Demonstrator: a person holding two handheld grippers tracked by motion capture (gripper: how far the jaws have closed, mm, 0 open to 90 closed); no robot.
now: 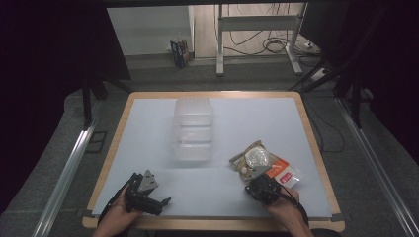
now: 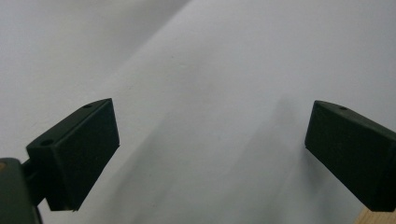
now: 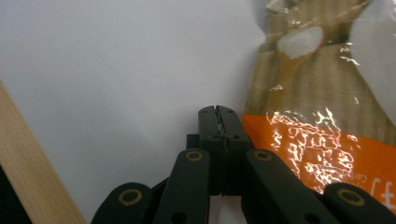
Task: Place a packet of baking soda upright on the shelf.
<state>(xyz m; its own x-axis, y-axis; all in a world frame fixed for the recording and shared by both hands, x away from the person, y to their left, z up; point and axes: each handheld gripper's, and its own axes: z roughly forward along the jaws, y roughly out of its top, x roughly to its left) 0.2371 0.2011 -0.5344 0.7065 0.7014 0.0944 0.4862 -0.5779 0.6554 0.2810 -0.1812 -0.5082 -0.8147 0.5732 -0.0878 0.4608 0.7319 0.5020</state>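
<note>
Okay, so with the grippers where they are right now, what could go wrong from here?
The right gripper is shut, its jaws pressed together beside the crinkly snack packet; unless it opens first, it would likely shove the packet rather than grasp it. The packet also lies toward the table's right edge, so a push could slide it that way. The clear plastic container looks light and hard to see; the open left gripper might knock it.

I see a wood-edged tabletop (image 1: 123, 123) with a white sheet. Beyond it: grey floor, a metal desk frame (image 1: 257, 22), loose cables (image 1: 276, 47), a small box of coloured items (image 1: 181, 52), dark curtains either side.
</note>
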